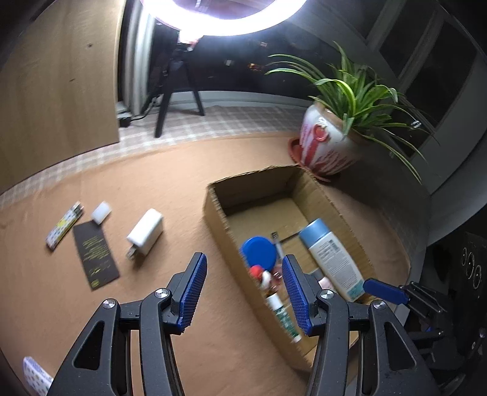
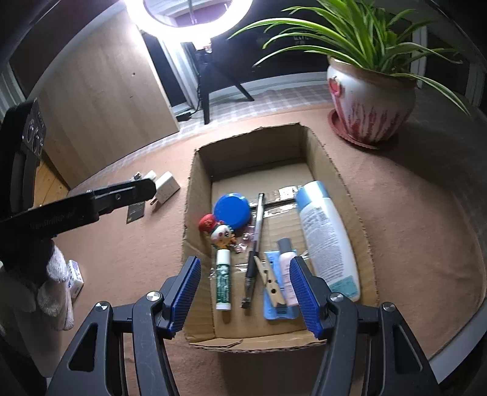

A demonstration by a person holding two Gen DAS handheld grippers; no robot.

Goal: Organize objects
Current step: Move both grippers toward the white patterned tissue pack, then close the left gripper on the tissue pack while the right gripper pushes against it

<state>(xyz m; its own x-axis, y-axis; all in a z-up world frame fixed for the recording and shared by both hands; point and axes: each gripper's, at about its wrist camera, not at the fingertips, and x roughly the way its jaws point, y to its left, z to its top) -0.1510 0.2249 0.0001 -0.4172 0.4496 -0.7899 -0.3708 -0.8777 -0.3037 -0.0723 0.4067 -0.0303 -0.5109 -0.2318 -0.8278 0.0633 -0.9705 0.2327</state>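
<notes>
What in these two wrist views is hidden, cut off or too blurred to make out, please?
- Left wrist view: the patterned packet is cut off by the picture's bottom left edge.
- Left wrist view: print on the dark card is too small and blurred to read.
- Right wrist view: the small pink bottle is partly hidden behind the right gripper's finger.
- Right wrist view: the white charger is partly hidden by the left gripper's finger.

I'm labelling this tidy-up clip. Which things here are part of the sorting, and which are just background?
Part of the job:
cardboard box
white bottle
blue lid
white charger
dark card

Just background:
potted plant
ring light
</notes>
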